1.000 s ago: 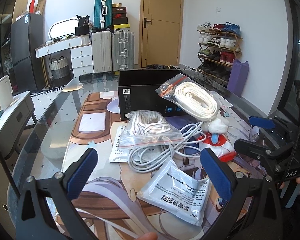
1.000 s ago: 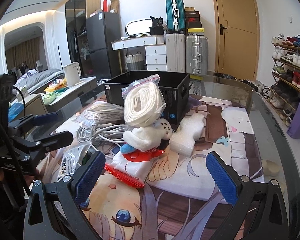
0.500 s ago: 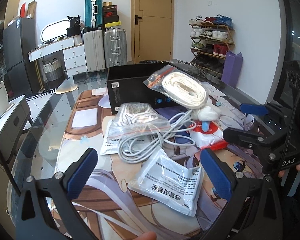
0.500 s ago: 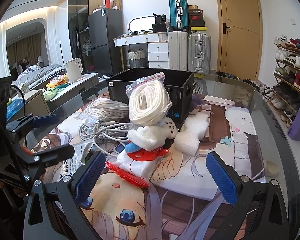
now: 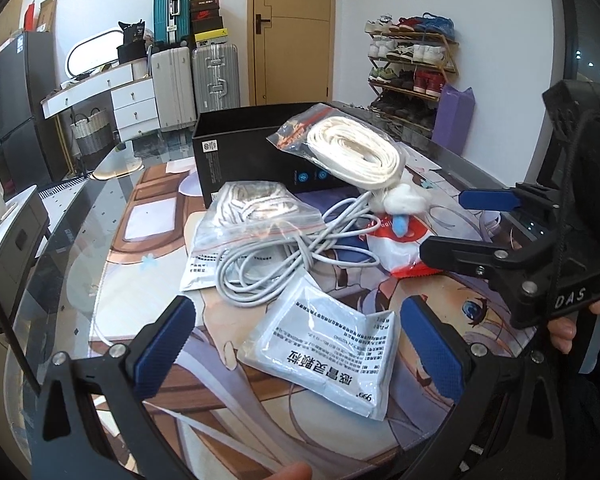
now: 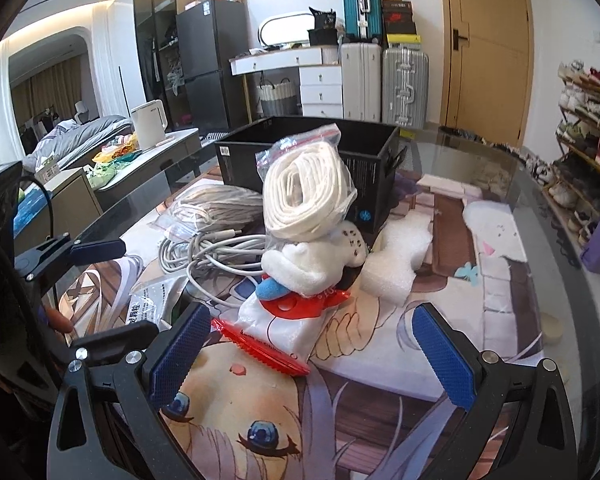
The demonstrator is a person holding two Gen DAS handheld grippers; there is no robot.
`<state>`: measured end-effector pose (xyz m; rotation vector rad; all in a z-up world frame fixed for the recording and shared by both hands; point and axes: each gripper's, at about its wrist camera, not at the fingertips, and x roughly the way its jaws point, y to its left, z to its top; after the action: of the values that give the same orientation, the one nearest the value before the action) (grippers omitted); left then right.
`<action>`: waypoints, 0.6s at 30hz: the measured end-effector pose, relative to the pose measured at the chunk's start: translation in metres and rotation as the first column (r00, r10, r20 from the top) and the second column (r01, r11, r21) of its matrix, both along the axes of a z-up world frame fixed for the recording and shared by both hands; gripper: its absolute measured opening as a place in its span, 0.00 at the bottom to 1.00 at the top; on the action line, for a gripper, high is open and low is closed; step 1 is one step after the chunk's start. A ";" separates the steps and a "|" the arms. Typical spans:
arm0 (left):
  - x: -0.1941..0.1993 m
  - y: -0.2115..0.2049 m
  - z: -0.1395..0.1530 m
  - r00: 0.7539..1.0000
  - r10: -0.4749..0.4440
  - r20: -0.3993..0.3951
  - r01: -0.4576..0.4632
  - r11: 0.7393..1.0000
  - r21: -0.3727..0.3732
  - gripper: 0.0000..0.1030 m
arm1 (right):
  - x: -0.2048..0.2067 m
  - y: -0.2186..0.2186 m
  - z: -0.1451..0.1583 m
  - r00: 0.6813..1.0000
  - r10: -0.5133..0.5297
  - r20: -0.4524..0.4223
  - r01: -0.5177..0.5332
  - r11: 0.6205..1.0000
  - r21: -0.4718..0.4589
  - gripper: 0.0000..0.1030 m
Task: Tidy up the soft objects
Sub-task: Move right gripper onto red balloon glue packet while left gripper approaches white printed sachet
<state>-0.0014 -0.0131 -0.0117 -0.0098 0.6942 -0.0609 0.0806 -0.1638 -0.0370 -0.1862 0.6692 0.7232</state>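
Both jaws wide, empty. We lower left gripper (image 5: 298, 344) over white packet (image 5: 320, 350) at lower centre; right gripper (image 6: 312, 344) waits.

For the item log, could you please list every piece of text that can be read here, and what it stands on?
"DAS": on the right tongs, body.
"999": corner of the white sachet, upside down; its large Chinese title and fine print are not legible.
Black box label: too small.
Red-and-white packet: print unreadable.
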 end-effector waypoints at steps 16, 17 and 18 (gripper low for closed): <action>0.000 -0.004 -0.006 0.999 -0.004 -0.038 0.006 1.000 0.031 1.00 | 0.011 0.025 -0.006 0.998 0.035 -0.049 -0.038 0.997 -0.060 0.99; 0.001 -0.004 -0.006 0.999 -0.004 -0.040 0.005 0.999 0.033 1.00 | 0.012 0.028 -0.008 0.998 0.036 -0.051 -0.039 0.997 -0.065 0.99; 0.001 -0.004 -0.006 0.999 -0.003 -0.042 0.004 0.999 0.035 1.00 | 0.012 0.029 -0.009 0.998 0.035 -0.057 -0.039 0.997 -0.070 0.99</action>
<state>-0.0006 -0.0169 -0.0176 0.0235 0.7376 -0.0520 0.0931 -0.1351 -0.0462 -0.2453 0.7468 0.7422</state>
